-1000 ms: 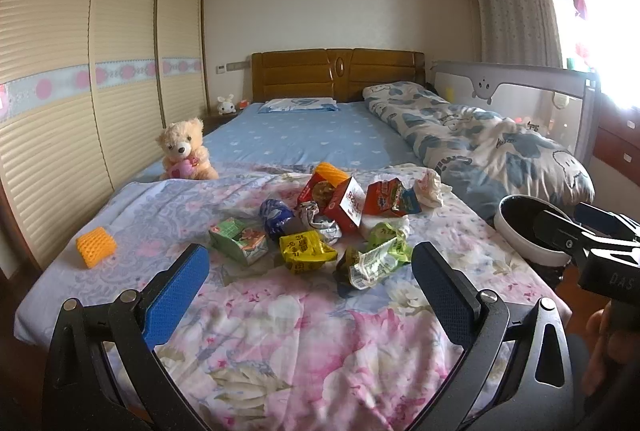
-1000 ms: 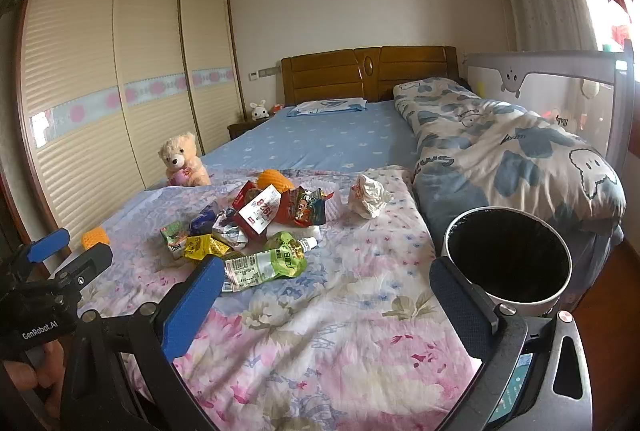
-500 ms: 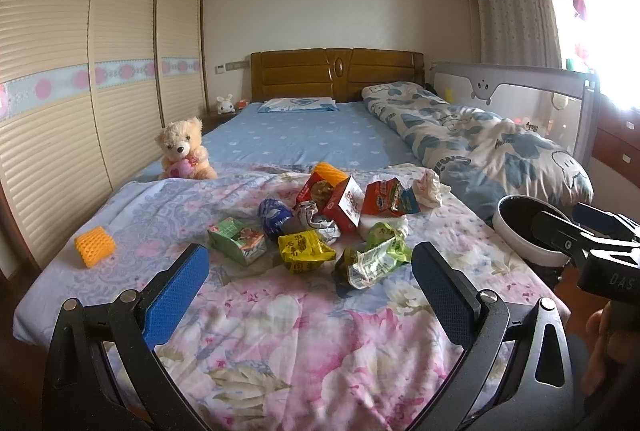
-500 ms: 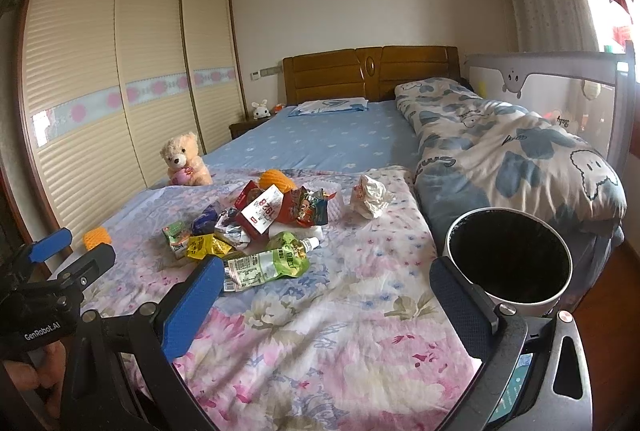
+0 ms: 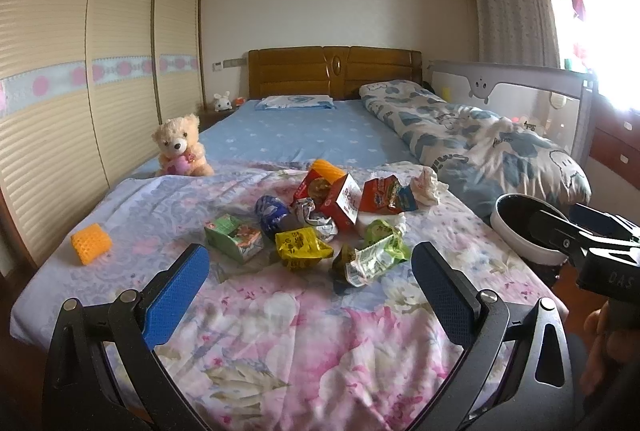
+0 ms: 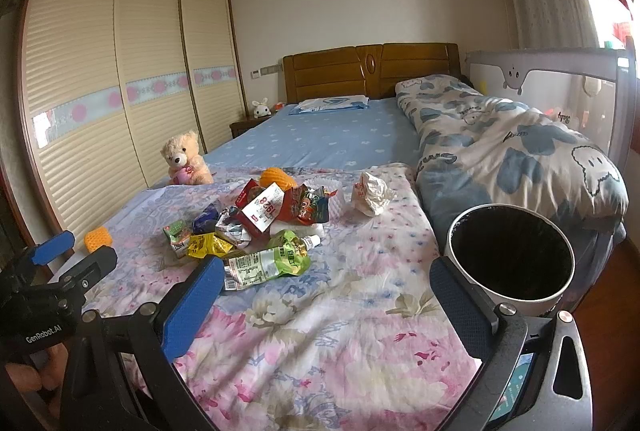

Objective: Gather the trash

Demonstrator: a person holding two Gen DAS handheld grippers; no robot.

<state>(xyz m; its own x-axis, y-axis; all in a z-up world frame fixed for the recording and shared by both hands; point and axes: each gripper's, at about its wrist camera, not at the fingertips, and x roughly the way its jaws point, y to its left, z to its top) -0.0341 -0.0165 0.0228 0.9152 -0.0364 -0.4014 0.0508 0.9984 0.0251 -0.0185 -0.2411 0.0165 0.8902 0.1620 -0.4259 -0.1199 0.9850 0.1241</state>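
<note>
- The left gripper (image 5: 306,287) hangs over the near end of the flowery pink bed sheet (image 5: 304,343), its blue pads spread wide with nothing between them.
- The right gripper (image 6: 326,295) hangs low over the same sheet, also wide and holding nothing.
- The trash is a heap of wrappers in the middle of the sheet, at about 12 o'clock from both grippers.
- Closest to the right gripper is the flat green drink pouch with a white spout (image 6: 268,263). It lies near the left blue pad, at about 11 o'clock.
- Closest to the left gripper are the crinkly yellow snack bag (image 5: 302,247) and the small green juice carton (image 5: 234,237), at 12 and 11 o'clock.
- Behind them lie the red and white box (image 5: 344,199), the red chip bag (image 5: 386,197) and a white crumpled paper ball (image 6: 372,193).
- The round white bin with a black inside (image 6: 510,259) stands off the bed's edge, at about 2 o'clock from the right gripper.
- I think no piece is picked up yet, so the first grab is the step now.
- To do it well, take one near piece at a time. Come down with one pad on each side, and pinch the thick part so the thin foil does not slip.
- Keep the pads off the soft sheet, or it may bunch up and come along.
- The teddy bear (image 5: 180,147) and the orange foam net (image 5: 91,243) at 10 o'clock sit well apart from the heap.
</note>
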